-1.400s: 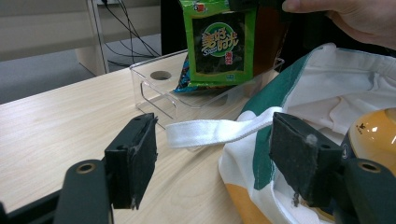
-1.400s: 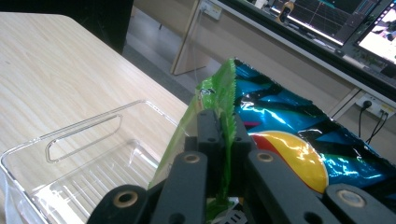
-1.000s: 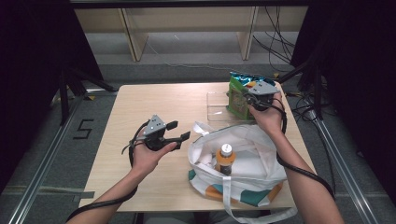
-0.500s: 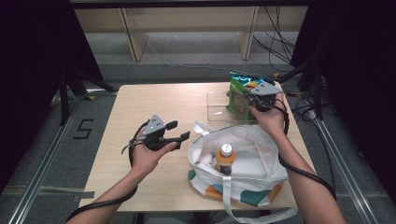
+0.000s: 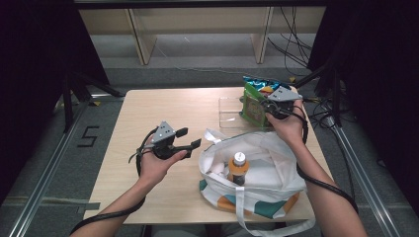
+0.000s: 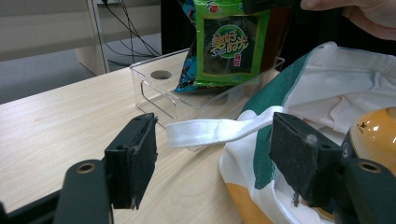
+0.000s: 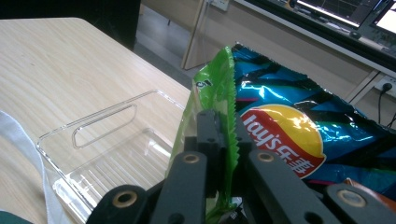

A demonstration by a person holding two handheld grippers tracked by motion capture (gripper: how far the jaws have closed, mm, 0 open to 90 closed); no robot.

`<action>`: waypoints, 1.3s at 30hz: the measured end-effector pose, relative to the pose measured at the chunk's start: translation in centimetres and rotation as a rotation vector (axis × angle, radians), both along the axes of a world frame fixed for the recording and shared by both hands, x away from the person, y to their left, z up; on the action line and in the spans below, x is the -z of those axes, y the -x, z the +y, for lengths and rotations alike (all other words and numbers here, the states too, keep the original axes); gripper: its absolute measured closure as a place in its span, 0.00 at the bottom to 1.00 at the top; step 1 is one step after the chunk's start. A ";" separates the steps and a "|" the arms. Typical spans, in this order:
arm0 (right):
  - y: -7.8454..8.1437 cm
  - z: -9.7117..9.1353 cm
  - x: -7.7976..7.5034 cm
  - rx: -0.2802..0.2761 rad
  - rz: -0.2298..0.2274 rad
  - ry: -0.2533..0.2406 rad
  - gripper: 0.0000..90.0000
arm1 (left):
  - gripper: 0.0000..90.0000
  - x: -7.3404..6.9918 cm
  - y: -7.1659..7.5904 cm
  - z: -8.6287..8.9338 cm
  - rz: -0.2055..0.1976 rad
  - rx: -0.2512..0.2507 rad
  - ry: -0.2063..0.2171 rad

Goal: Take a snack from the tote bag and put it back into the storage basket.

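My right gripper (image 5: pixel 271 102) (image 7: pixel 223 140) is shut on the upper edge of a green snack packet (image 5: pixel 253 107) (image 7: pixel 208 100), which stands upright in the right end of a clear plastic tray (image 5: pixel 230 113) (image 7: pixel 107 149). Behind the packet lies a blue chips bag (image 5: pixel 259 82) (image 7: pixel 299 126). My left gripper (image 5: pixel 189 138) (image 6: pixel 215 158) is open above the table, pointing at a white tote bag (image 5: pixel 262 170) (image 6: pixel 327 93). The bag's strap (image 6: pixel 219 130) lies beyond the jaws, untouched. An orange bottle with a white cap (image 5: pixel 238 167) (image 6: pixel 373 133) stands inside the bag.
The wooden table (image 5: pixel 148 108) has bare room on its left half and behind the left gripper. The tote bag takes up the near right part. Cables (image 5: pixel 296 49) and shelf legs lie on the floor past the far edge.
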State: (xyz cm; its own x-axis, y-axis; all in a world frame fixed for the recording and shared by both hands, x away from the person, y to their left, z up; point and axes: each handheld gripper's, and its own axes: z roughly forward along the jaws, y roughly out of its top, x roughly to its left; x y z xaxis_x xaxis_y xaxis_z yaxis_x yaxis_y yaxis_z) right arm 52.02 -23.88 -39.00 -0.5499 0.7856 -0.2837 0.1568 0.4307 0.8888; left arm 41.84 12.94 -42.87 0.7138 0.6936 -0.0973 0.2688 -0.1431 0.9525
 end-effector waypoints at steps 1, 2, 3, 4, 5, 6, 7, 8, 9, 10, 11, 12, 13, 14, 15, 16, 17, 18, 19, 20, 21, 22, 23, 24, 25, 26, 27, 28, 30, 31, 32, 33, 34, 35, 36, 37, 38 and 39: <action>0.0 -0.1 0.0 -0.003 -0.001 0.002 0.98 | 0.35 0.0 0.0 0.0 0.000 0.000 0.000; 0.0 -0.1 0.0 -0.002 -0.008 0.004 0.98 | 0.35 0.0 0.0 0.0 0.000 0.000 0.000; 0.1 -0.1 0.0 -0.005 0.008 -0.005 0.98 | 0.35 0.0 0.0 0.0 0.000 0.000 0.000; 0.1 -0.1 0.0 -0.002 0.007 -0.005 0.98 | 0.35 0.0 0.0 0.0 0.001 0.000 0.000; 0.2 -0.2 0.0 0.001 0.010 -0.009 0.98 | 0.35 0.0 0.0 0.0 0.002 0.000 0.001; 0.0 -0.4 0.0 -0.008 -0.006 0.009 0.98 | 0.35 0.0 0.0 0.0 0.002 -0.001 0.001; 0.1 -0.3 0.0 -0.001 -0.005 -0.002 0.98 | 0.35 0.0 0.0 0.0 0.002 0.000 0.002; 0.1 -0.3 0.0 -0.001 -0.003 -0.003 0.98 | 0.35 0.0 0.0 0.0 0.001 0.000 0.001; 0.1 -0.4 0.0 0.001 -0.001 -0.003 0.98 | 0.35 0.0 0.0 0.0 0.001 0.000 0.001; 0.1 -0.4 0.1 -0.005 0.003 -0.002 0.98 | 0.35 0.0 0.0 0.0 0.000 0.000 0.000; 0.2 -0.4 0.1 -0.006 0.024 -0.010 0.98 | 0.35 0.0 0.0 -0.1 0.002 0.000 0.001; 0.2 -0.4 0.1 -0.006 0.022 -0.008 0.98 | 0.35 0.0 0.0 -0.1 0.002 0.000 0.000; 0.3 -0.5 0.1 -0.004 0.023 -0.007 0.98 | 0.35 0.0 0.0 -0.1 0.003 -0.001 0.001; 0.3 -0.5 0.1 -0.003 0.026 -0.005 0.98 | 0.35 0.0 0.0 -0.1 0.004 0.000 0.002; 0.3 -0.5 0.1 -0.004 0.030 -0.002 0.98 | 0.35 0.0 0.0 -0.1 0.005 -0.001 0.003; 0.3 -0.6 0.1 -0.008 0.035 -0.001 0.98 | 0.35 0.1 0.0 -0.1 0.005 0.000 0.002; 0.3 -0.6 0.1 -0.011 0.027 0.003 0.98 | 0.35 0.1 0.0 -0.1 0.006 0.000 0.002; 0.3 -0.6 0.1 -0.012 0.028 0.002 0.98 | 0.35 0.1 0.0 -0.1 0.006 0.000 0.002; 0.3 -0.7 0.1 -0.014 0.026 0.003 0.98 | 0.35 0.1 0.0 -0.1 0.006 0.001 0.001; 0.3 -0.7 0.1 -0.013 0.032 0.001 0.98 | 0.35 0.1 0.0 -0.1 0.007 0.001 0.000; 0.3 -0.8 0.1 -0.016 0.028 0.006 0.98 | 0.35 0.2 0.0 -0.2 0.008 0.005 0.011; 0.3 -0.8 0.0 -0.022 0.033 0.011 0.98 | 0.35 0.1 0.0 -0.1 0.007 0.004 0.007; 0.3 -0.8 0.0 -0.019 0.034 0.010 0.98 | 0.35 0.2 0.0 -0.2 0.009 0.003 0.013; 0.3 -0.9 0.1 -0.020 0.039 0.011 0.98 | 0.35 0.1 0.0 -0.1 0.006 0.004 0.008; 0.3 -0.9 0.1 -0.024 0.043 0.013 0.98 | 0.35 0.1 0.0 -0.1 0.007 0.000 -0.001; 0.3 -1.0 0.1 -0.021 0.043 0.016 0.98 | 0.35 0.1 0.0 -0.1 0.005 0.001 0.000; 0.3 -1.0 0.1 -0.022 0.050 0.018 0.98 | 0.35 0.1 0.0 -0.1 0.006 0.002 0.005; 0.3 -1.0 0.2 -0.019 0.045 0.018 0.98 | 0.35 0.1 0.0 -0.1 0.006 0.005 0.010; 0.3 -1.1 0.3 -0.027 0.045 0.025 0.98 | 0.35 0.2 0.0 -0.2 0.011 0.003 0.013; 0.2 -1.2 0.2 -0.030 0.054 0.030 0.98 | 0.35 0.1 0.0 -0.1 0.014 -0.003 0.005; 0.3 -1.1 0.3 -0.025 0.059 0.026 0.98 | 0.35 0.1 0.0 -0.1 0.006 0.002 -0.003; 0.3 -1.2 0.3 -0.025 0.058 0.024 0.98 | 0.35 0.1 0.0 -0.1 0.006 0.002 -0.003; 0.3 -1.2 0.4 -0.025 0.057 0.025 0.98 | 0.35 0.1 0.0 -0.1 0.007 0.001 -0.002; 0.2 -1.3 0.4 -0.031 0.059 0.027 0.98 | 0.35 0.1 0.0 -0.1 0.006 0.002 -0.003; 0.2 -1.3 0.4 -0.031 0.058 0.029 0.98 | 0.35 0.1 0.0 -0.1 0.014 -0.003 0.004; 0.3 -1.3 0.4 -0.030 0.057 0.029 0.98 | 0.35 0.1 0.0 -0.1 0.007 0.002 -0.004; 0.3 -1.3 0.4 -0.028 0.059 0.029 0.98 | 0.35 0.1 0.0 -0.1 0.011 -0.001 -0.001; 0.3 -1.3 0.5 -0.026 0.066 0.025 0.98 | 0.35 0.1 0.0 -0.1 0.013 -0.001 0.002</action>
State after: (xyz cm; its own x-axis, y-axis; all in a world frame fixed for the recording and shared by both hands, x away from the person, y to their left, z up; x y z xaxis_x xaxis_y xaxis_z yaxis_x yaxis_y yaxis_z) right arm 51.70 -25.14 -39.46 -0.5882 0.7641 -0.2651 0.2035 0.4571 0.8658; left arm 41.81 12.81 -42.99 0.7115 0.6944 -0.1079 0.2813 -0.1408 0.9492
